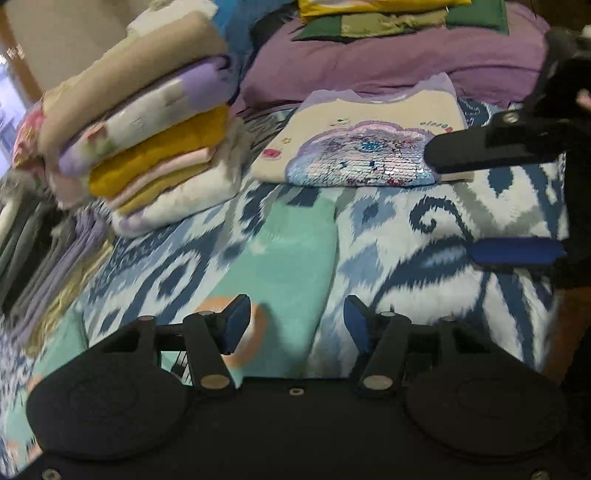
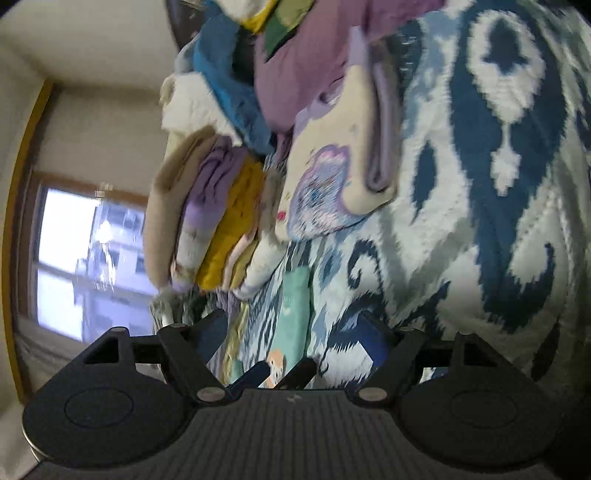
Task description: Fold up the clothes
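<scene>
A folded cream shirt (image 1: 369, 129) with a sequin cat patch lies on the blue and white patterned bedspread (image 1: 424, 258); it also shows in the right wrist view (image 2: 325, 177). A mint green garment (image 1: 291, 258) lies flat right in front of my left gripper (image 1: 295, 325), which is open and empty just above it. My right gripper (image 1: 480, 199) is open at the right, its upper finger over the cream shirt's corner. In the right wrist view my right gripper (image 2: 295, 332) is rolled sideways and holds nothing.
A tall stack of folded clothes (image 1: 147, 136) stands at the left, also in the right wrist view (image 2: 210, 218). Loose lilac and grey clothes (image 1: 55, 251) lie below it. A purple blanket (image 1: 369, 62) and more folded items (image 1: 376, 14) lie behind. A window (image 2: 88, 258) is at the left.
</scene>
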Demonstrator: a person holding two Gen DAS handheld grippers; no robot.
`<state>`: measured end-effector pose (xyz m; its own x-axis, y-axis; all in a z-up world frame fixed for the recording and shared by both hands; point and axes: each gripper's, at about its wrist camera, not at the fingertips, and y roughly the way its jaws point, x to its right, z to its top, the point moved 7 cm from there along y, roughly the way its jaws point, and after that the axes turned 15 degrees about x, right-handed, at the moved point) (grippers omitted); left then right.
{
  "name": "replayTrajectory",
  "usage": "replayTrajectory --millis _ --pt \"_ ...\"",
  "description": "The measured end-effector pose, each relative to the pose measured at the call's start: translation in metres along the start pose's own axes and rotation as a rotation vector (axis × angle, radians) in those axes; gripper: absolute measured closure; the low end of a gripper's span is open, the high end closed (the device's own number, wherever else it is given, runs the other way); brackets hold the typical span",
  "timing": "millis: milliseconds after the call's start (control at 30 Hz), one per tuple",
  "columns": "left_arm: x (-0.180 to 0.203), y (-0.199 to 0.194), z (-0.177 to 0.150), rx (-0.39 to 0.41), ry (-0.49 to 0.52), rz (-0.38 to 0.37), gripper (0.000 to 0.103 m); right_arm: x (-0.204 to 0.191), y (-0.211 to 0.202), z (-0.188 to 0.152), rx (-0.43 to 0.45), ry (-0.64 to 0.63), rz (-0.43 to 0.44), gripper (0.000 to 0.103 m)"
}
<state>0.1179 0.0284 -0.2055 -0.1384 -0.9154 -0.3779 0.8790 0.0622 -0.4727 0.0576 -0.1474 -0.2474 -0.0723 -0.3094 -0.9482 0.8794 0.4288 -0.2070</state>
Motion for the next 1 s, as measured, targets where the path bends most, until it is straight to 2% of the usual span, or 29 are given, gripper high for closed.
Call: replayTrajectory --millis 233,300,400,567,767,900,1000 --pt "0.002 0.036 0.015 -0.027 -0.039 0.018 0.069 0.004 0.003 0.002 0.02 0.009 -0.009 0.023" --pt "-0.003 0.039 0.017 -0.037 -0.083 0.017 0.093 0.005 0.003 0.005 0.034 0.02 -0.006 0.022" --pt "-0.02 0.03 0.02 -0.023 -0.172 0.023 0.098 0.003 0.002 0.004 0.034 0.009 0.006 0.022" --pt "-0.066 -0.003 0.023 0.034 -0.346 0.042 0.099 -0.014 0.001 -0.007 0.009 -0.079 0.045 0.022" --pt "-0.14 -0.061 0.019 0.126 -0.533 0.074 0.099 -0.067 0.004 -0.066 -0.134 -0.392 0.176 0.022" --pt "-0.187 -0.101 0.007 0.177 -0.628 0.115 0.099 -0.101 -0.004 -0.123 -0.22 -0.659 0.279 0.022" --pt "-0.214 -0.131 -0.003 0.21 -0.653 0.165 0.099 -0.115 -0.007 -0.165 -0.284 -0.817 0.327 0.023"
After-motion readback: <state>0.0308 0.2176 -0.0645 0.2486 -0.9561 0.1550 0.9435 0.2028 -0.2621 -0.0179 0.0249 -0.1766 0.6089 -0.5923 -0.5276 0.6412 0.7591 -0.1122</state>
